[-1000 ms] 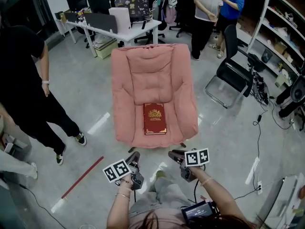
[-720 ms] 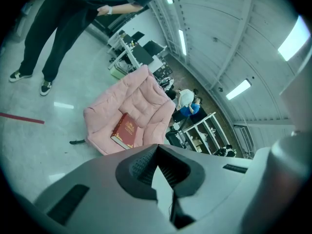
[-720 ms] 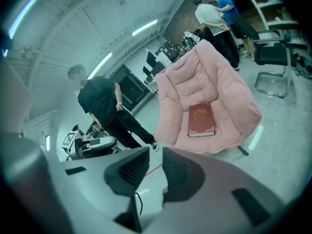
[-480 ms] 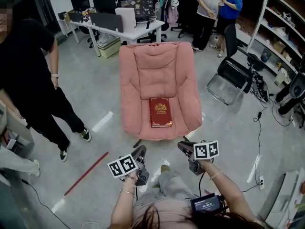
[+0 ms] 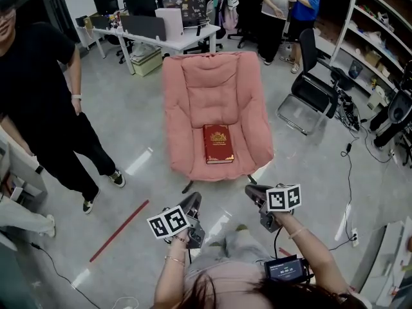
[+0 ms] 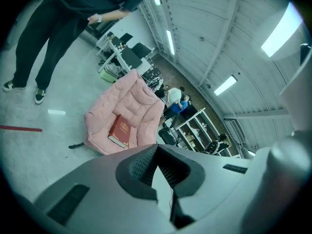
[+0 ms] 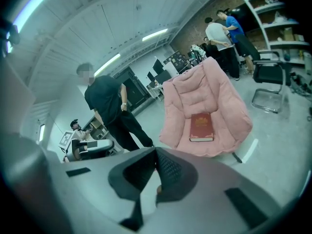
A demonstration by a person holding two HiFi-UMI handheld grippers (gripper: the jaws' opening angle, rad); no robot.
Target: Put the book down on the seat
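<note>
With the red book already flat on the pink seat, we judge the task done, holding the left gripper closed and empty and the right gripper, its jaws just closing on nothing, well apart from it, needing only to stay clear.

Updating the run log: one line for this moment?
book: flat on pink chair seat | left claw: shut, empty | right claw: just closed, empty | step: placement done

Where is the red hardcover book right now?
Head view, centre: the red hardcover book lies flat on the seat of the pink padded armchair, near its front edge.
</note>
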